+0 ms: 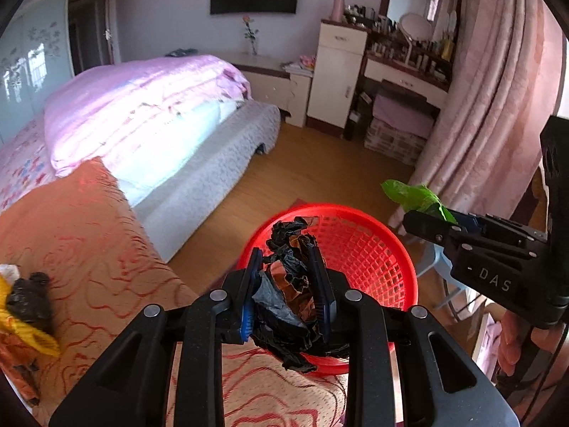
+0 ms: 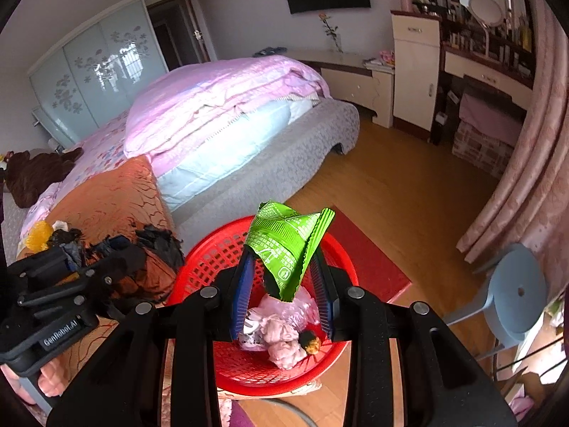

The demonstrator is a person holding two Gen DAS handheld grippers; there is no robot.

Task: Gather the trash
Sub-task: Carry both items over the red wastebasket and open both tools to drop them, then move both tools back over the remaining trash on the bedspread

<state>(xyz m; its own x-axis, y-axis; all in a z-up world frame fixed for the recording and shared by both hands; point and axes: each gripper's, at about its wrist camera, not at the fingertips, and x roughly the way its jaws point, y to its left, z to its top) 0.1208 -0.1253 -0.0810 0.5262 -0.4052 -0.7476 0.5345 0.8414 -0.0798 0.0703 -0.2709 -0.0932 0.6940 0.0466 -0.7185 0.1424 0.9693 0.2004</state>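
A crumpled black and brown wrapper (image 1: pixel 288 299) is pinched between the blue pads of my left gripper (image 1: pixel 284 252), just over the near rim of the red mesh basket (image 1: pixel 373 249). To the right, my right gripper (image 1: pixel 426 224) reaches in with a green wrapper (image 1: pixel 412 194). In the right wrist view, my right gripper (image 2: pixel 284 252) is shut on the green wrapper (image 2: pixel 284 238), held above the red basket (image 2: pixel 213 249). Pink crumpled trash (image 2: pixel 281 334) lies inside it. My left gripper (image 2: pixel 117 245) hovers at the basket's left with its black wrapper (image 2: pixel 156 242).
The basket stands beside a bed with an orange patterned blanket (image 1: pixel 89 249). Yellow and black scraps (image 1: pixel 28 302) lie on the blanket at far left. A light blue stool (image 2: pixel 515 295) and pink curtain (image 1: pixel 480 106) are to the right. A red mat (image 2: pixel 366 259) lies on the wooden floor.
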